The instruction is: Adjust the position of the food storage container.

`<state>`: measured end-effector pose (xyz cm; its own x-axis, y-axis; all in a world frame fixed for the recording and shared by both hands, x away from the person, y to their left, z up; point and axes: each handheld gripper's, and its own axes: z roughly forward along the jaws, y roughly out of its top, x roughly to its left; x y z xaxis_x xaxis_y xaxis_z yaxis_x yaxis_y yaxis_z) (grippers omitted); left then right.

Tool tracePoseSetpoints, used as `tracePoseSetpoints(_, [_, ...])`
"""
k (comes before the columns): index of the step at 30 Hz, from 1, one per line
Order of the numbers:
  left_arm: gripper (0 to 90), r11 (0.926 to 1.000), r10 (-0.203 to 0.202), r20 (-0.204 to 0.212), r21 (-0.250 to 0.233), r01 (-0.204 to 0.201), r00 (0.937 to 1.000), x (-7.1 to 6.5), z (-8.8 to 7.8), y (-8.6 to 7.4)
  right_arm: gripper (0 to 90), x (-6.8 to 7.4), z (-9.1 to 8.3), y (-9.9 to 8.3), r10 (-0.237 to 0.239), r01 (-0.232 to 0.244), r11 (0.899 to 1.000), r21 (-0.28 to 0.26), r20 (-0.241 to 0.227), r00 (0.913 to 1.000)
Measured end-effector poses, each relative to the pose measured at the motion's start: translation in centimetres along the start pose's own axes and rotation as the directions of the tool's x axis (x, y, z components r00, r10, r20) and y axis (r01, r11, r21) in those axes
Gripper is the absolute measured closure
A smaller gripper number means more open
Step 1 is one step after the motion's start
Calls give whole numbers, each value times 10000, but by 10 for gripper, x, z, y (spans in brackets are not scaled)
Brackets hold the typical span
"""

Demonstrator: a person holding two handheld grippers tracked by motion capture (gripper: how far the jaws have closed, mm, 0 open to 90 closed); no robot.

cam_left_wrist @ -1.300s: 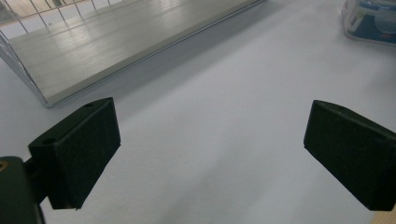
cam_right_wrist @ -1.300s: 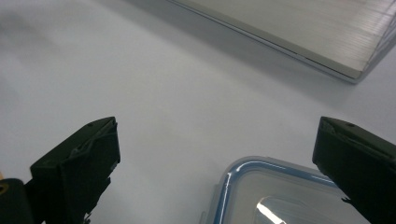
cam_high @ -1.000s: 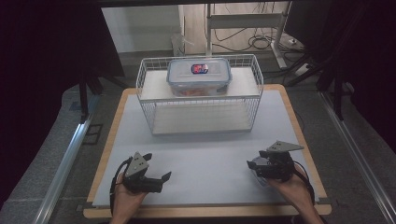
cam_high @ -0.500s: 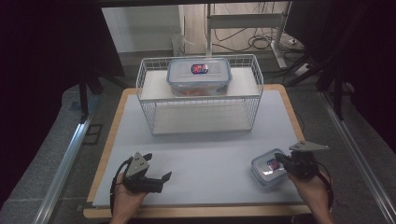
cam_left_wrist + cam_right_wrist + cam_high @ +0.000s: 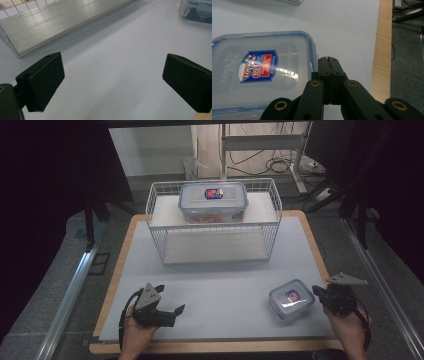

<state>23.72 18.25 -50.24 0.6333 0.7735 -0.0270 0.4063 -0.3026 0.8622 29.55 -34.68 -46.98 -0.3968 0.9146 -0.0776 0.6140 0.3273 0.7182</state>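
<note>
At the near right corner of the table point(image 5: 150, 227), the right hand-held gripper point(image 5: 318, 293) has drawn back toward the right edge since a second ago. That uncovered the small box point(image 5: 291, 298), which then lay hidden under the hand and gripper. Its jaws have just been closing and now meet, clenched on nothing, tips just beside the box's right edge. In the right gripper view the shut tips point(image 5: 328, 60) stand at the lid's rim point(image 5: 311, 50), and whether they touch it is hard to tell. By my reading the box has been set down or nudged into place, and the next work lies with the basket beyond.

At the near left corner the left hand-held gripper point(image 5: 170, 311) has kept its place, jaws released and wide, nothing between them.

Toward the far edge stands the wire basket point(image 5: 274, 200), a large box point(image 5: 213, 201) on its upper shelf. The reddish contents of the large box are too blurred to name. The small box's near wall is cut off in the right gripper view.
</note>
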Motion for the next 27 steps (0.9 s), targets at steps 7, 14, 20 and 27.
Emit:
tracePoseSetpoints(7, [39,10000,61,9,57,-61,10000,-1,1,0,895,-3,4,-9,102,-96,9984,550,-104,9999])
tracePoseSetpoints(14, [39,9999,70,25,87,-70,10000,-2,2,0,895,-2,0,-19,351,-330,9968,733,-265,9990])
tracePoseSetpoints(20, [39,9999,101,0,119,-101,9999,-2,3,0,895,6,2,-16,222,-167,9962,851,-642,9977])
tracePoseSetpoints(27, [39,9999,94,19,132,-94,10000,-2,3,0,895,25,5,-12,-194,312,9947,981,-1191,9927])
